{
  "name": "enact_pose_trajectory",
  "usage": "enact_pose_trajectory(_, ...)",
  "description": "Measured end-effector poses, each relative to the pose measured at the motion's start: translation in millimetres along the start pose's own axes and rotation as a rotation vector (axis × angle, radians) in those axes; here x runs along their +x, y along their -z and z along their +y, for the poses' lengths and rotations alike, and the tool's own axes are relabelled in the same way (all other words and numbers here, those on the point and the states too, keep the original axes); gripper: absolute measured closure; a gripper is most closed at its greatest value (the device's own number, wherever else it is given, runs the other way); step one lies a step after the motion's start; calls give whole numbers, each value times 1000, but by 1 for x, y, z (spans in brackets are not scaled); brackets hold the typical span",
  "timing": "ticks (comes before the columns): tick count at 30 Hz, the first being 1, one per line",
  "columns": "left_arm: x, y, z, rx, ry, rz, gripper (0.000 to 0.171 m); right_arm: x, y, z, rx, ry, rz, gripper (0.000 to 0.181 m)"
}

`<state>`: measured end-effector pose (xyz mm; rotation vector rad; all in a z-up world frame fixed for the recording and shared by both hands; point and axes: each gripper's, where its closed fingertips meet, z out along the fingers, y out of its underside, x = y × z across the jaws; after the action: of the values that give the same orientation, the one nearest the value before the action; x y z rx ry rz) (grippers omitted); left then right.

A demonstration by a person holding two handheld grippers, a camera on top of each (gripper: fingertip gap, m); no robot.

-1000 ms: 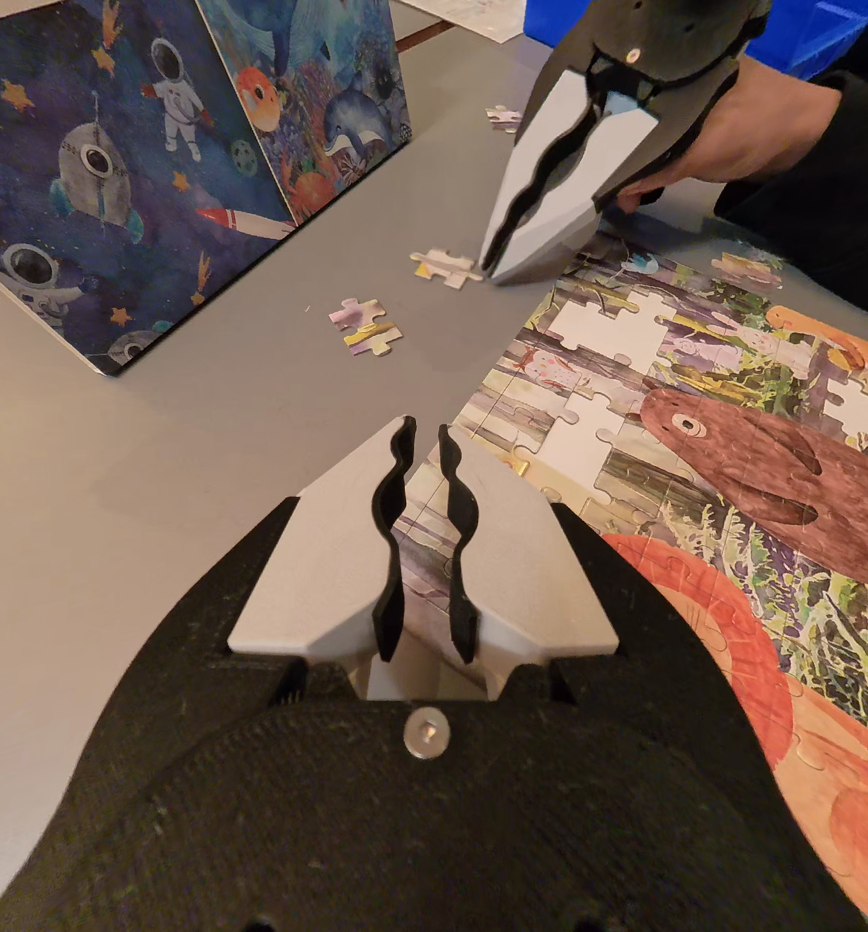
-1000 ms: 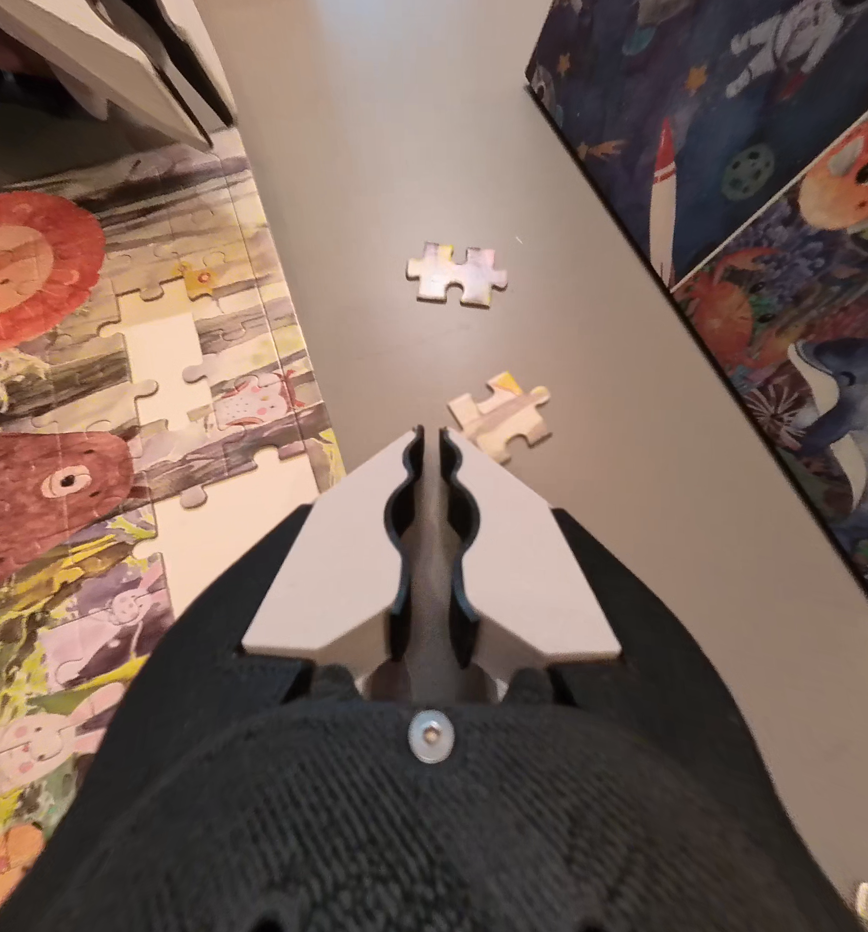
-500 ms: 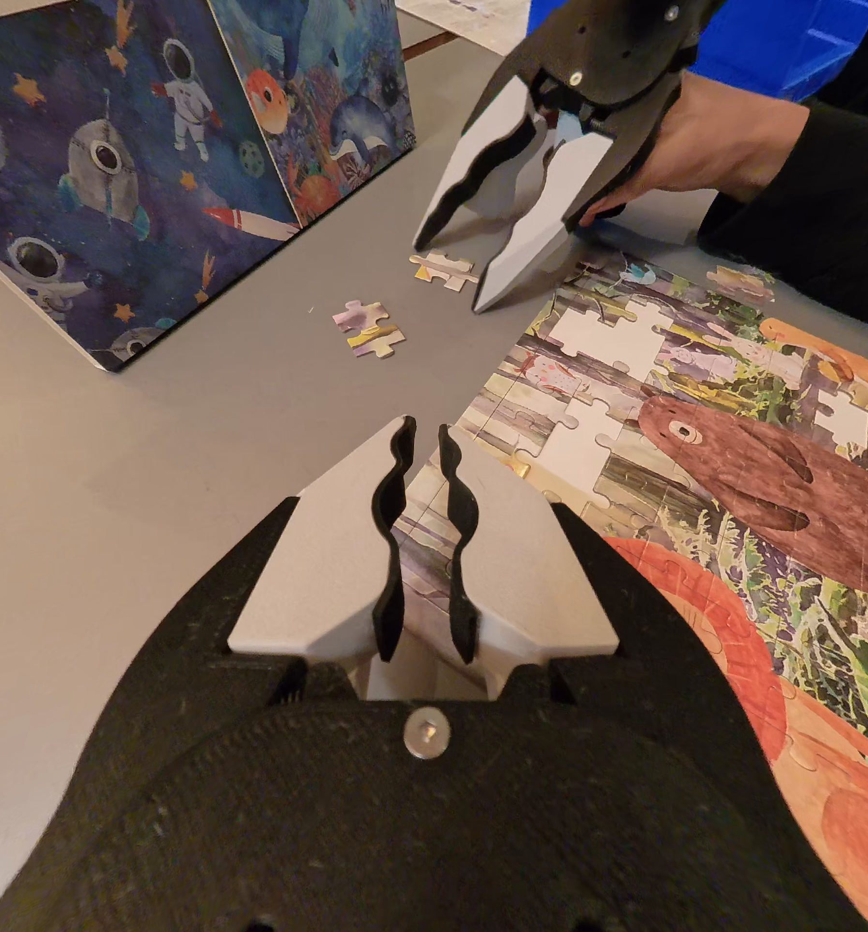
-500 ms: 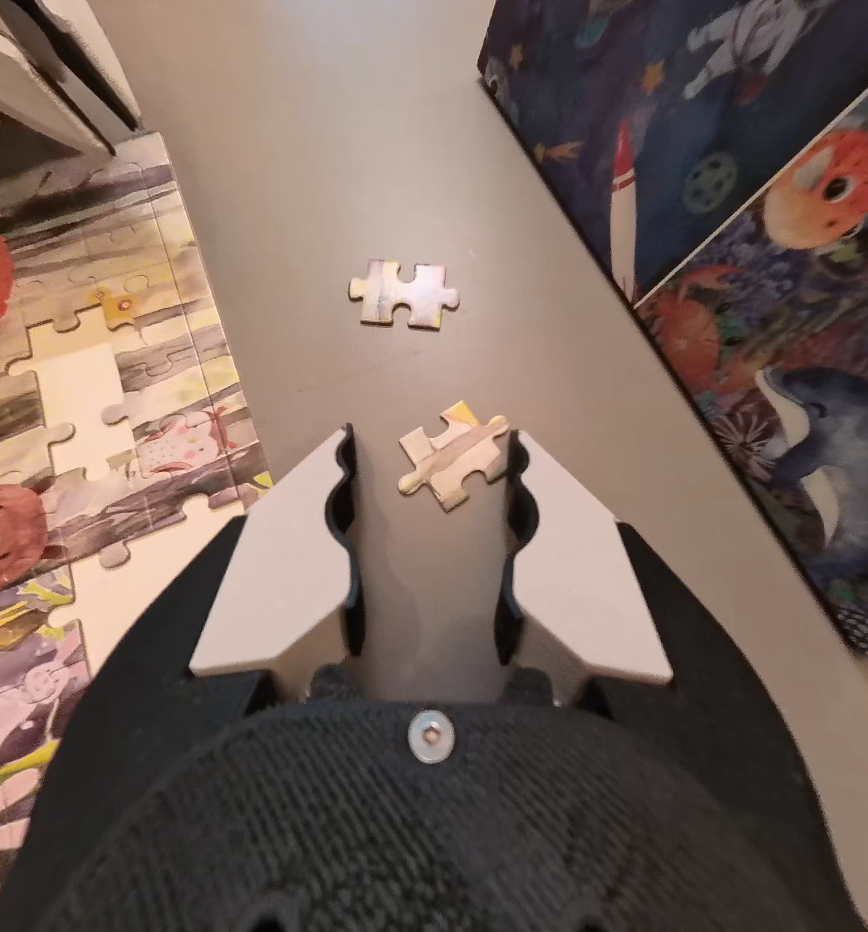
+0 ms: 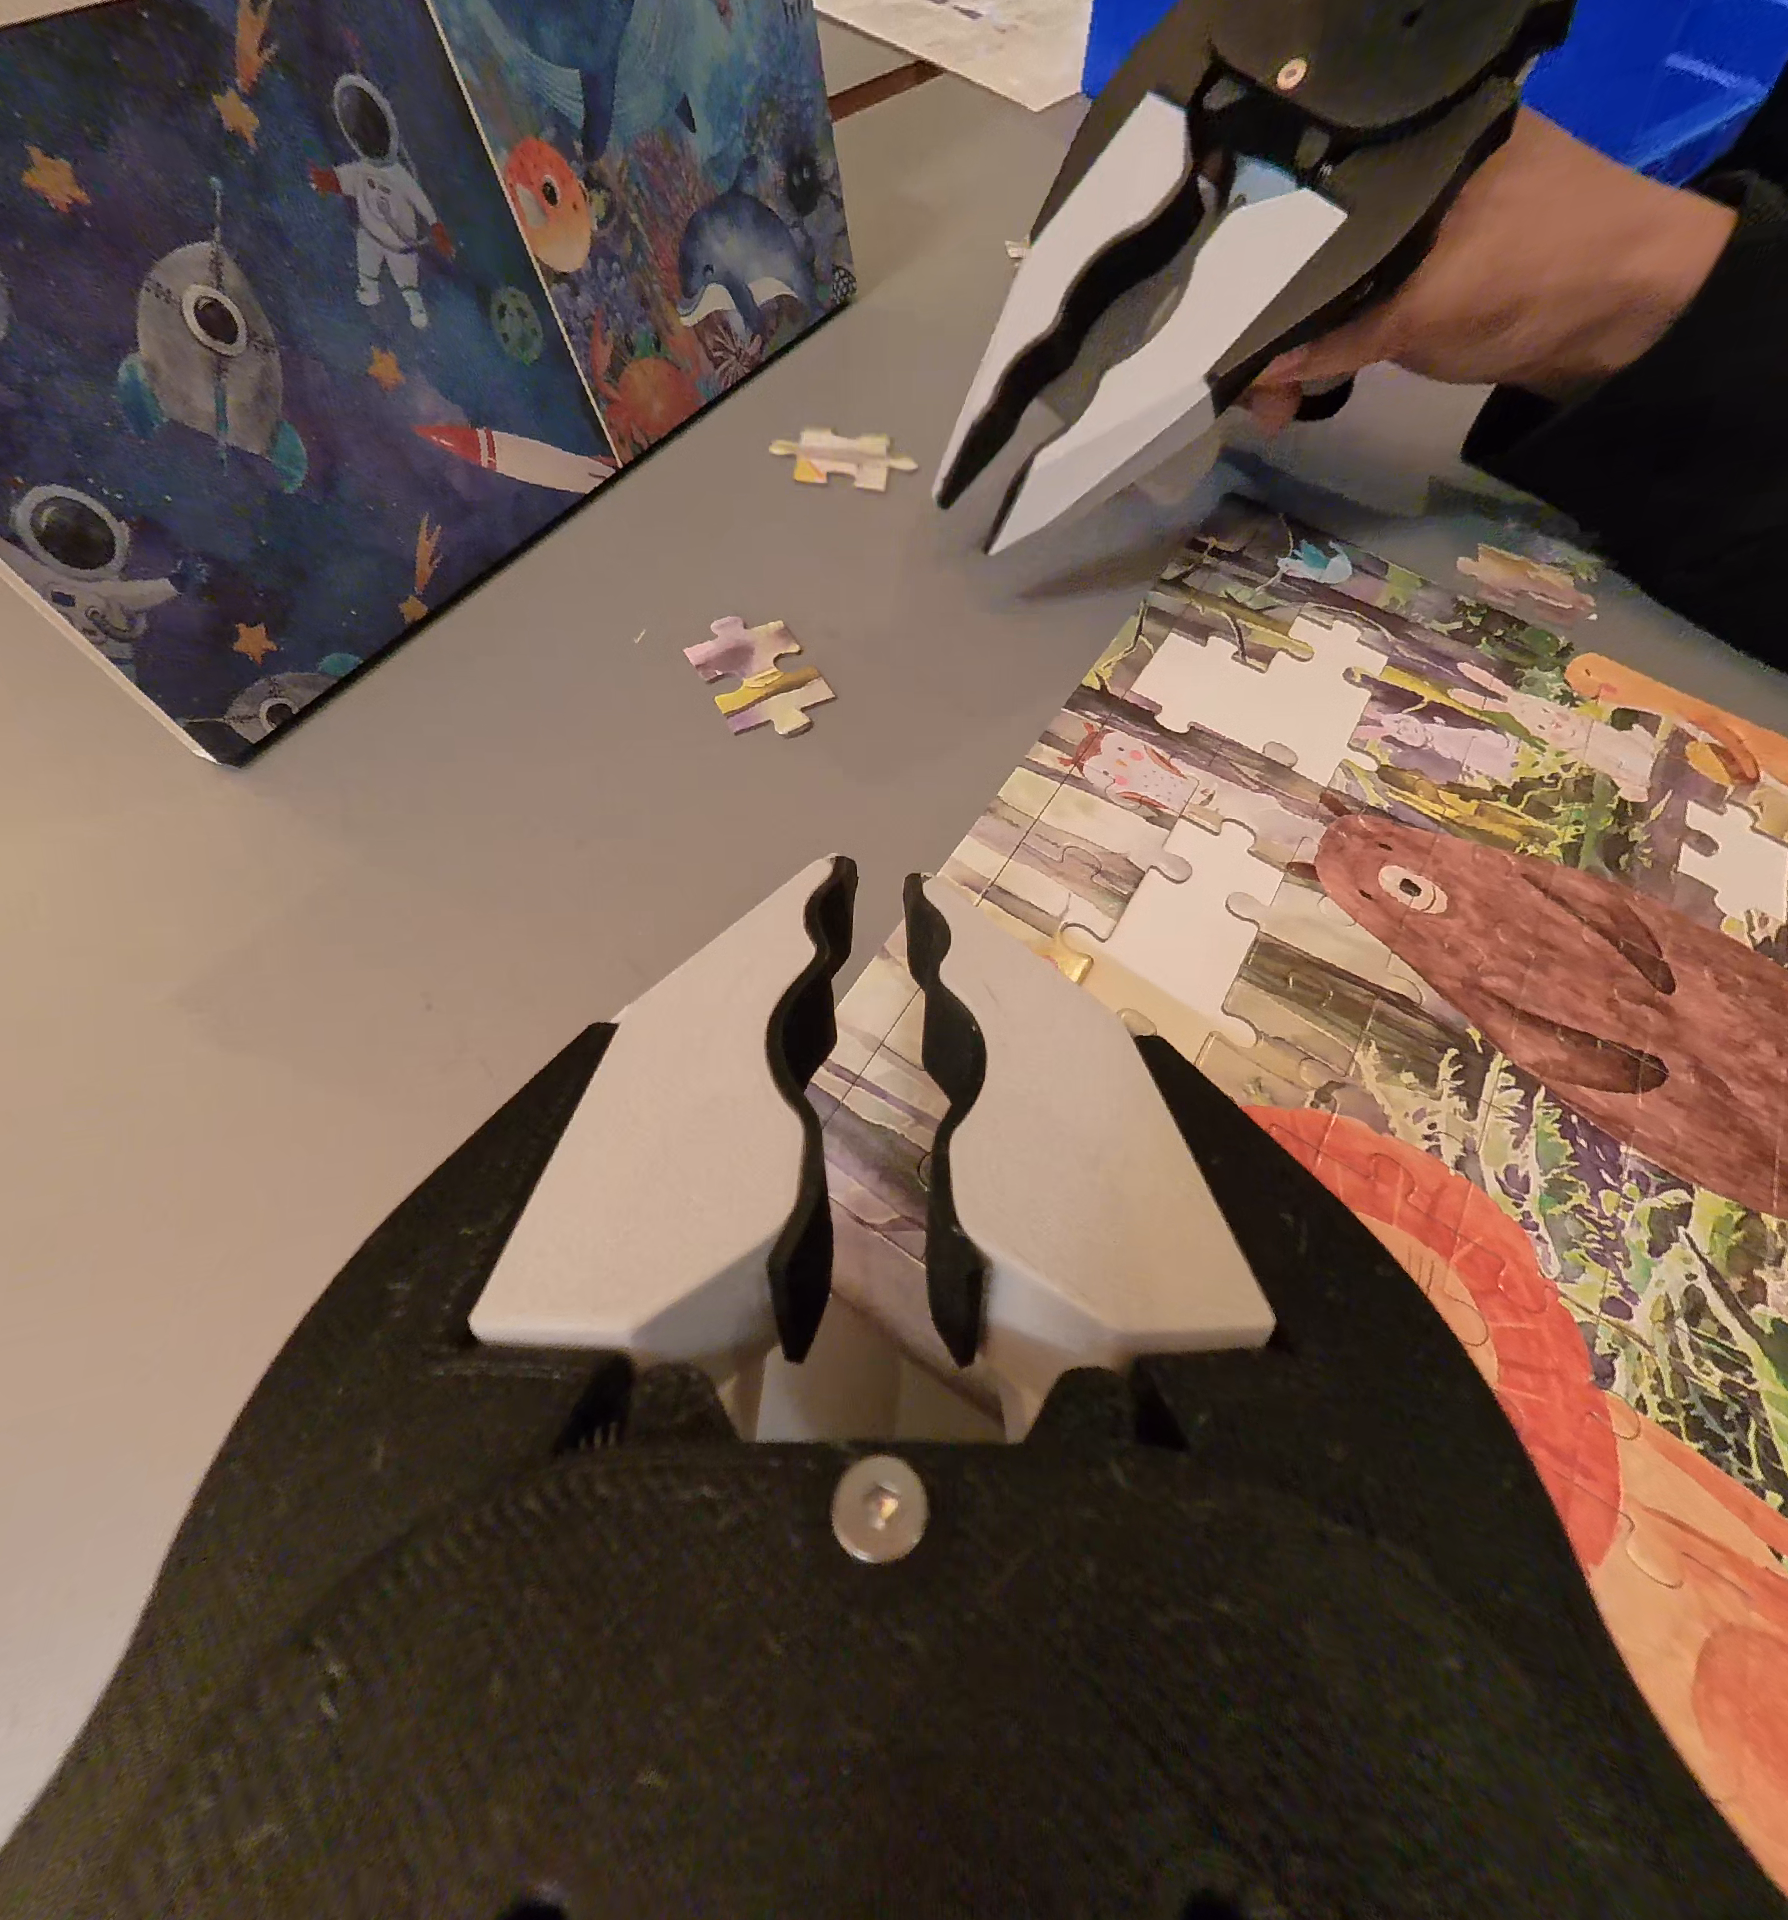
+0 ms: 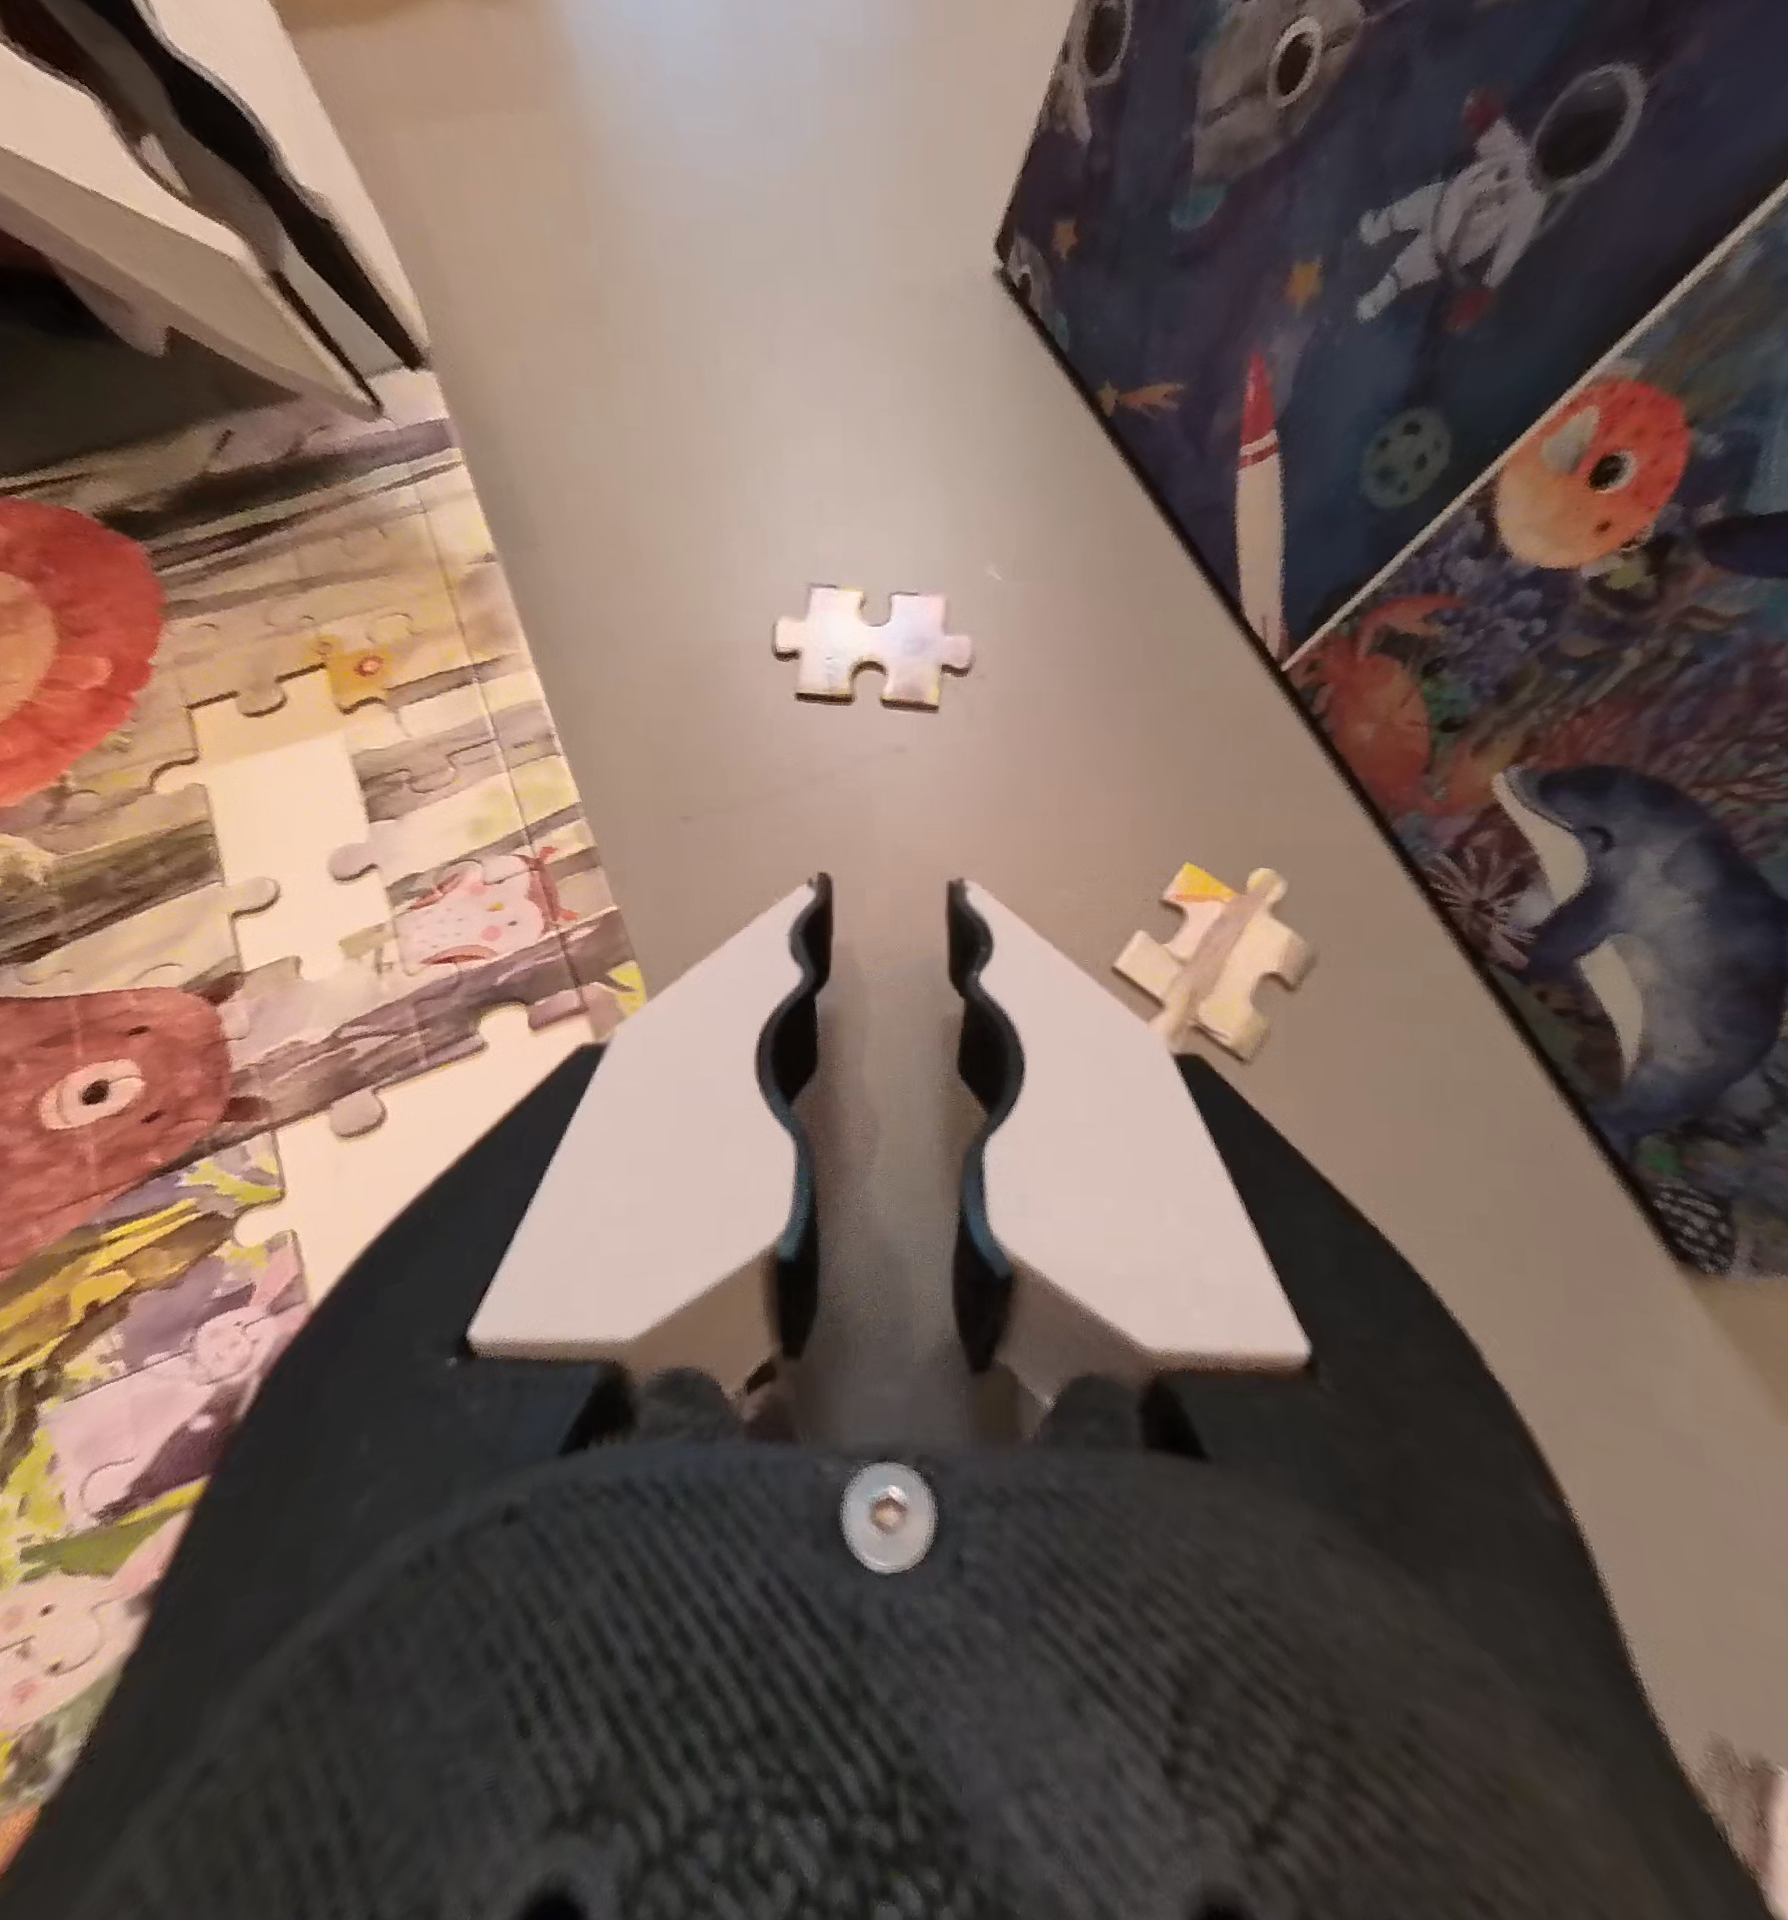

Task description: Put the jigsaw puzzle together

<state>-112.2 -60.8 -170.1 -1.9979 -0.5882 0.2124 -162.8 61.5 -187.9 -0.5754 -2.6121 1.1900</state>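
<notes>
The part-built animal jigsaw [image 5: 1492,1039] lies on the grey table, with white gaps near its far left corner [image 5: 1254,686]. It also shows in the right wrist view [image 6: 90,1091]. Two loose pieces lie beside it: a purple-yellow piece [image 5: 760,675] [image 6: 874,646] and a pale yellow piece [image 5: 843,459] [image 6: 1217,961]. My left gripper [image 5: 874,883] is shut and empty over the jigsaw's near left corner. My right gripper [image 6: 890,894] [image 5: 973,520] is narrowly open and empty, tips near the table. The pale yellow piece lies just outside its right finger.
A picture box with space and sea scenes [image 5: 246,312] [image 6: 1492,364] stands close to the loose pieces. A person's hand [image 5: 1492,281] holds the right gripper. A blue bin [image 5: 1648,83] and another loose piece [image 5: 1524,582] are at the far side. The grippers' ends are close to 15 cm from one another. My right tips are roughly 7 cm from the purple-yellow piece [image 6: 874,646]. Look for it in the left wrist view [image 5: 760,668] too. About 15 cm separates my left fingertips from the part-built animal jigsaw [image 5: 1492,1039].
My right gripper opened wide around the pale yellow piece, then narrowed and shifted toward the jigsaw. That piece has slid toward the box. The left gripper has stayed put.
</notes>
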Motion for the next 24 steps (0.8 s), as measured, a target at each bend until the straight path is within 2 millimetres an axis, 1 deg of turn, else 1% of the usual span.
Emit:
enact_pose_trajectory(1,0,0,0,-1,1,0,164,7,2,-1,9,1,39,157)
enact_pose_trajectory(3,0,0,0,-1,6,2,164,28,3,-2,41,-39,123,137)
enact_pose_trajectory(4,-1,0,0,-1,10,3,164,38,0,1,36,-73,148,128)
enact_pose_trajectory(5,-1,0,0,-1,13,5,164,46,-3,8,9,-113,156,123)
enact_pose_trajectory(7,-1,0,0,1,20,7,164,53,-9,20,-38,-187,162,112)
enact_pose_trajectory(8,-1,0,0,4,21,8,164,52,-10,21,-34,-199,155,111)
enact_pose_trajectory(9,-2,1,-1,7,21,7,164,48,-9,22,-32,-210,143,115)
enact_pose_trajectory(10,-2,1,-1,10,20,6,164,40,-7,22,-42,-215,105,122)
enact_pose_trajectory(11,-2,1,-1,10,19,6,164,27,-5,21,-56,-219,31,134)
enact_pose_trajectory(12,-1,1,-1,9,18,6,164,8,-3,19,-63,-221,-73,143)
enact_pose_trajectory(13,-1,1,-1,8,16,6,164,-5,-1,15,-54,-220,-142,142)
enact_pose_trajectory(14,-1,1,-1,7,15,5,164,-4,1,9,-19,-210,-134,141)
enact_pose_trajectory(16,-1,0,-1,7,13,5,164,10,5,-2,62,-182,-46,142)
enact_pose_trajectory(17,-1,1,-1,7,13,5,164,18,6,-3,72,-177,-8,141)
enact_pose_trajectory(19,-1,1,-1,8,12,5,164,22,5,2,53,-183,22,138)
enact_pose_trajectory(22,-1,1,-1,8,15,6,164,16,1,15,-7,-202,45,135)
enact_pose_trajectory(24,-1,1,-1,9,19,9,164,15,0,23,-66,-193,108,135)
